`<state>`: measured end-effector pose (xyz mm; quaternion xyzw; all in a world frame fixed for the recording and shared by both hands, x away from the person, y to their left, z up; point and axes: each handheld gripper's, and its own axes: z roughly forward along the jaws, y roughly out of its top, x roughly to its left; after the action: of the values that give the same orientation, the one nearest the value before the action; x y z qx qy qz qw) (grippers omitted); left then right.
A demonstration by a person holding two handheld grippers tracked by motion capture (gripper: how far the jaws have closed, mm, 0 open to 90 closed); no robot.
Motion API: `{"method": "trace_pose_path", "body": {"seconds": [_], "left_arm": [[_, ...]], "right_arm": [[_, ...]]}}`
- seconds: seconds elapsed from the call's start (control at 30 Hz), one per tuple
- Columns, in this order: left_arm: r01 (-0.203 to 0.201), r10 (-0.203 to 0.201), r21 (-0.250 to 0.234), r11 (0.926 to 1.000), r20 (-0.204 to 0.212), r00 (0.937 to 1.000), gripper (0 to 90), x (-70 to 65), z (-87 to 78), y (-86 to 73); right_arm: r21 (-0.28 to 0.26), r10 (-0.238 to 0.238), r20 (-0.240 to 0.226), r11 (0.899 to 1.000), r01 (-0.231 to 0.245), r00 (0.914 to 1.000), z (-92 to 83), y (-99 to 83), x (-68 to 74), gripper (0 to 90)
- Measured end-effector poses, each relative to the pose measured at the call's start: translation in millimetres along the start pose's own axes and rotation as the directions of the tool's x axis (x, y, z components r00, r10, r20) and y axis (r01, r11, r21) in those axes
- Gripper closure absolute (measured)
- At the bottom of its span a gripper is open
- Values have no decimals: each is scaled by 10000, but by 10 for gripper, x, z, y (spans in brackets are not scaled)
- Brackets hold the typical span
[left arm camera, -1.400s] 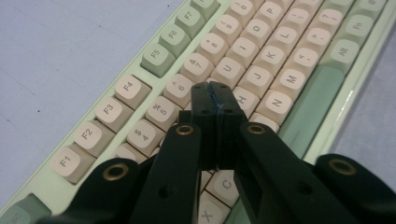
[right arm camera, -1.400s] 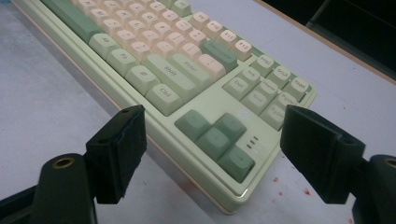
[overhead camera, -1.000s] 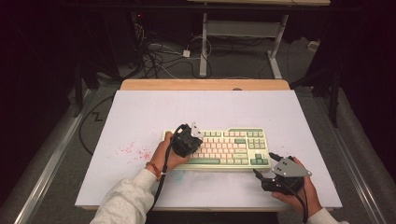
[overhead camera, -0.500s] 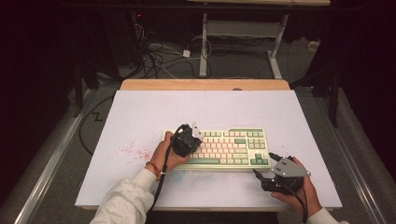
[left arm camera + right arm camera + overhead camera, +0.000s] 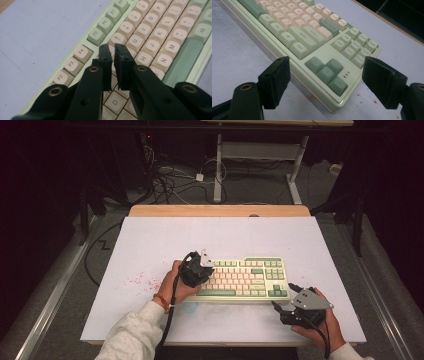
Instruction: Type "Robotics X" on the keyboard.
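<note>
Two black claws: left point(image 5: 113, 51) barely parted over matte keyboard point(image 5: 150, 37), right point(image 5: 325, 82) spread.

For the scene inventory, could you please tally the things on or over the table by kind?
Keyboard: 1
Left tool, jaws almost together with a slight gap just opened, over the letter keys, nothing between them: 1
Right tool, jaws wide apart by the keyboard's arrow-key corner: 1
White table: 1
Total: 4
</note>
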<state>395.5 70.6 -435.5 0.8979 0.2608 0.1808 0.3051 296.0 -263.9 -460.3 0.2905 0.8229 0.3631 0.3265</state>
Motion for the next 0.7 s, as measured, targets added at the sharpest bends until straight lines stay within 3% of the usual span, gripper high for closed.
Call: {"method": "trace_pose_path", "body": {"seconds": [0.33, 0.63, 0.7], "left_arm": [[-215, 212, -289, 9993, -113, 9997, 661, -11, -67, -43], [-431, 373, -827, 9956, -702, 9968, 382, -73, -138, -99], [-401, 338, -1035, 9938, -620, 9975, 309, -78, -152, -105]], "right_arm": [[-37, -27, 22, 10000, 27, 10000, -8, 5, -2, 231], [-45, -39, 36, 10000, 39, 10000, -13, 8, -2, 231], [-39, -32, 27, 10000, 32, 10000, -11, 7, -4, 231]]}}
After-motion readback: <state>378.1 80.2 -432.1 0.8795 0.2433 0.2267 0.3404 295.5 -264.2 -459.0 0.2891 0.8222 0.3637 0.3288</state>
